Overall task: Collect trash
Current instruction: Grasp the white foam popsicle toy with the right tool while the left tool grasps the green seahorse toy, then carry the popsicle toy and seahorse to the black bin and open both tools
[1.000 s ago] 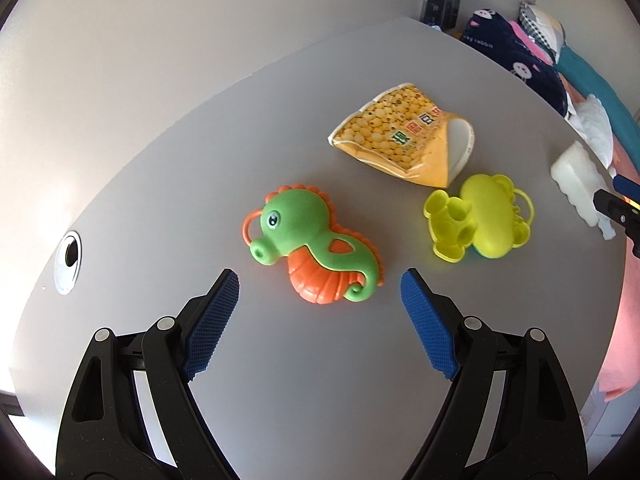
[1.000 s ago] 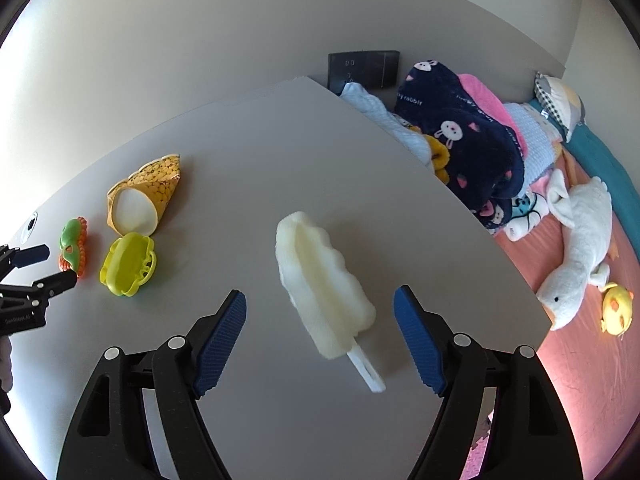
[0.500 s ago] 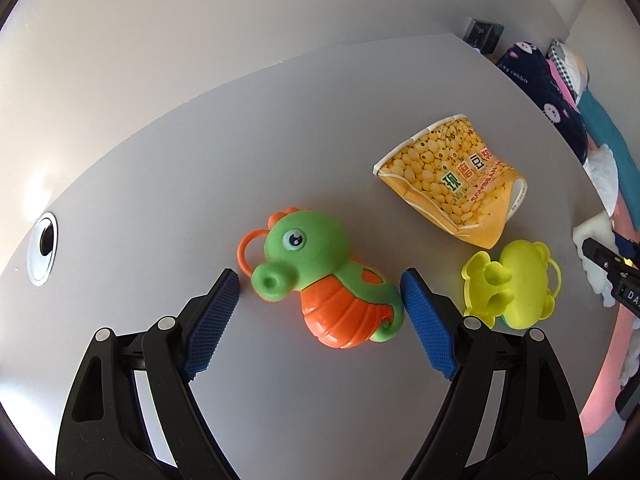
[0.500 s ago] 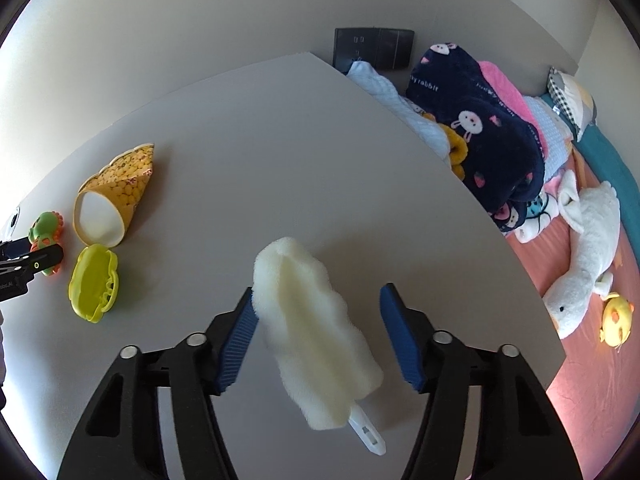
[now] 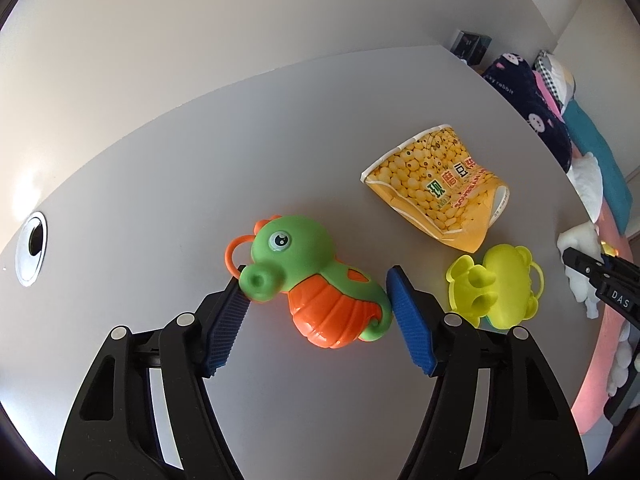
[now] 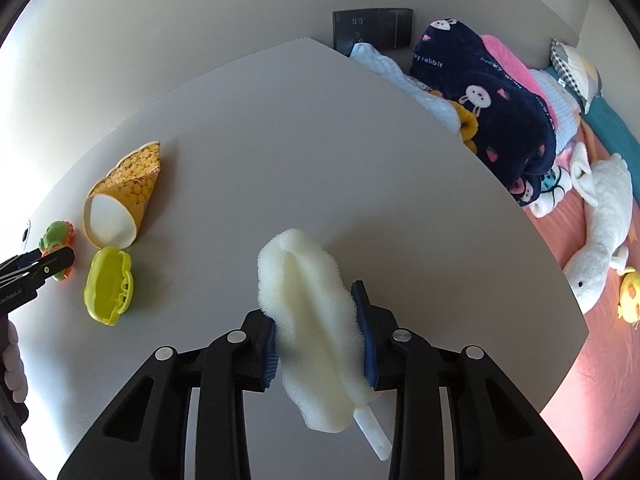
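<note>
Both grippers had closed in since a second earlier: the right gripper (image 6: pixel 318 330) was clamped on the white foam ice-pop (image 6: pixel 310 320), pads squeezing its sides, while the left gripper (image 5: pixel 316 320) bracketed the green seahorse toy (image 5: pixel 308 280), jaws apart but nearly touching it. On the grey table (image 5: pixel 200 160) lay the yellow soybean snack bag (image 5: pixel 438 190), untouched, just beside the yellow toy (image 5: pixel 496 286). Nothing looked collected yet; early going, I'd judge.

Empty yellow snack bag (image 5: pixel 440 192) printed with beans is lying crumpled on its side, open end gaping, on the gray table (image 5: pixel 200 168).
</note>
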Demonstrator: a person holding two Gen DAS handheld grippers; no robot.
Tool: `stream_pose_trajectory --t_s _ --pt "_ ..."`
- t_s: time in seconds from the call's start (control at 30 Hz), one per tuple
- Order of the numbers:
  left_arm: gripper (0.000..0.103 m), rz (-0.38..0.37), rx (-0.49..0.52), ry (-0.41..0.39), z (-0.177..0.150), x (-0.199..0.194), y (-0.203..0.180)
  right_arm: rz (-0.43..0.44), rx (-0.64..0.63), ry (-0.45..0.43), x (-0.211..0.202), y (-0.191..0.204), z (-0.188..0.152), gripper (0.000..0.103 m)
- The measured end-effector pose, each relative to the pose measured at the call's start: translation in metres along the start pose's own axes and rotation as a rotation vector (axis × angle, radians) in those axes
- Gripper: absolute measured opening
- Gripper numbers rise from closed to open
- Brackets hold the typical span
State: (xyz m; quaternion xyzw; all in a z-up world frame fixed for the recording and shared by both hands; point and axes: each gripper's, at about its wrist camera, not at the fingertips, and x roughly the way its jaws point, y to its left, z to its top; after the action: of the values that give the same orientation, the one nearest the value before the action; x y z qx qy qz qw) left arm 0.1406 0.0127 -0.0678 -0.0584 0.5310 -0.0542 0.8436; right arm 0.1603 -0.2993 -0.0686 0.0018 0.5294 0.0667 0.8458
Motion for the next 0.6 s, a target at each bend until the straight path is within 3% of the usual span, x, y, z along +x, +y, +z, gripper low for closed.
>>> stream_pose_trajectory --t_s 0.07,0.17,0.2,0.6 --pt "0.065 -0.004 0.003 -0.006 -0.002 -0.003 -0.001 -0.001 0.000 -0.003 -0.003 0.000 -0.002 0.031" --pt "0.042 -0.032 0.008 -0.012 -0.003 -0.011 -0.003 0.006 0.004 -0.005 -0.010 0.000 -0.006 0.030" --pt "0.040 -0.044 0.011 -0.008 -0.003 -0.013 -0.004 0.008 0.005 -0.006 -0.012 0.000 -0.008 0.029" --pt "0.036 -0.076 0.087 -0.066 -0.013 -0.032 -0.022 0.009 0.021 -0.060 -0.051 -0.003 -0.030 0.028"
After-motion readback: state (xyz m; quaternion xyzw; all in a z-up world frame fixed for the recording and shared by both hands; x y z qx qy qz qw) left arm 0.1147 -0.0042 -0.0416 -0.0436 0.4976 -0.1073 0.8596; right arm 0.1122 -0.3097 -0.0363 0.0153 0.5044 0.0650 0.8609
